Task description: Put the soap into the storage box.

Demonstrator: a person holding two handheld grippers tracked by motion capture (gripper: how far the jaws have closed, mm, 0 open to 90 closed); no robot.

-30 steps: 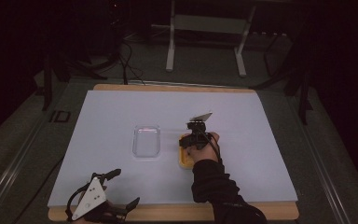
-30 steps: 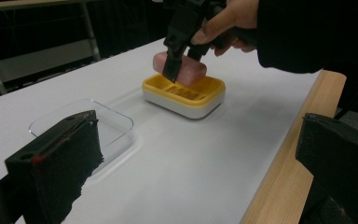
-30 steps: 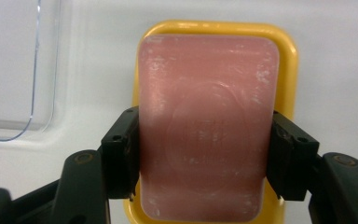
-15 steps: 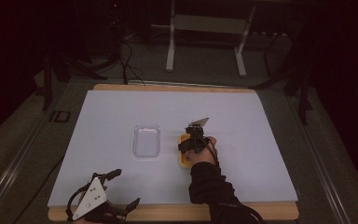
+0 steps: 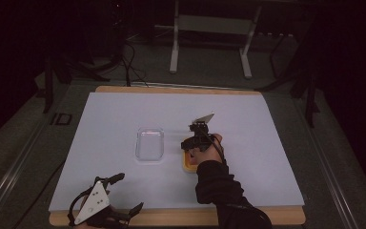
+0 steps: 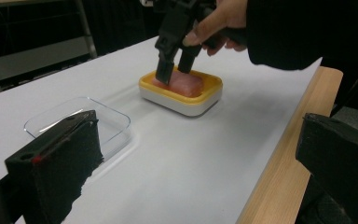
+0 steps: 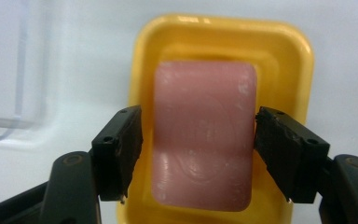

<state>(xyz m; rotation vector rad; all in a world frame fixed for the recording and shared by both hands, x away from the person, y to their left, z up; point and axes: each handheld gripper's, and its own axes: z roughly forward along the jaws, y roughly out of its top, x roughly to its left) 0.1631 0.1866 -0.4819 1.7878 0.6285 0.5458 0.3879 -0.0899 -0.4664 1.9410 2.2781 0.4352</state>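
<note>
No legible text, seemingly, anywhere.

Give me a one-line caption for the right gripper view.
Right gripper jaws straddling the pink soap bar in its yellow dish.

A clear plastic lid [image 5: 149,144] lies on the white-covered table [image 5: 124,114], a metal stand [image 5: 209,24] behind.

High view looks down over the table [image 5: 124,119], left gripper view low across it, right gripper view close, straight down
</note>
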